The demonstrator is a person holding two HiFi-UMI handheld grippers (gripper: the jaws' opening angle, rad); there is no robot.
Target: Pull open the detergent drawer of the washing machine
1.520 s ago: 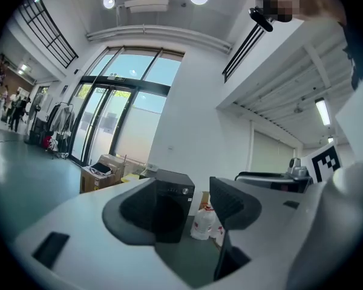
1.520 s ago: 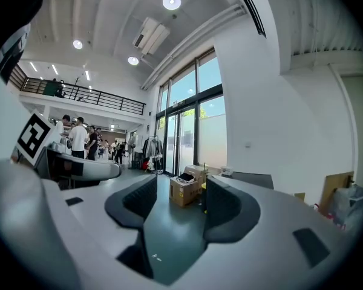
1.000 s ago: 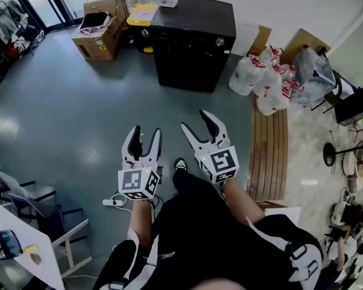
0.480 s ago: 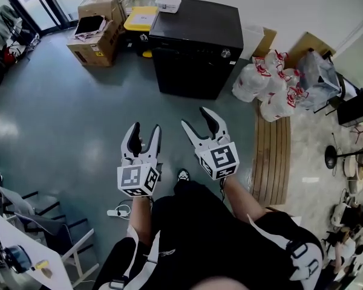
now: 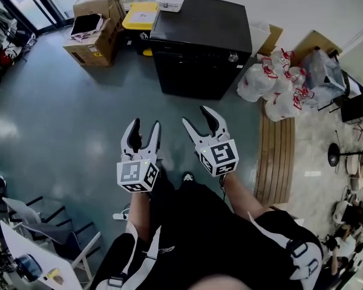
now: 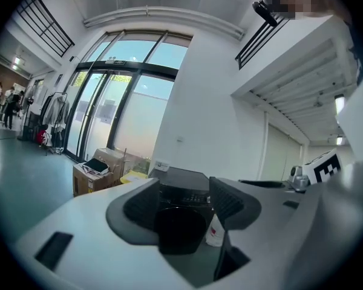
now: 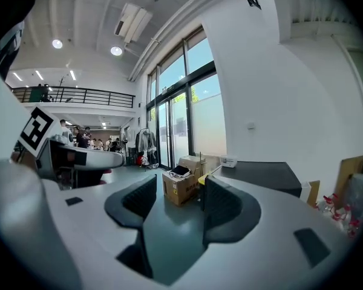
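**Both grippers spread and empty, well short of the washing machine**

The black washing machine stands against the white wall. Its front is too dark to pick out the detergent drawer; only a knob shows near the front's upper right corner. A small white box lies on the machine's top.

The left gripper and the right gripper hang side by side in front of the machine, well apart from it. Each has its jaws spread with nothing between them.

Cardboard boxes and a yellow-lidded bin sit to the machine's left. White plastic bags are heaped to its right.
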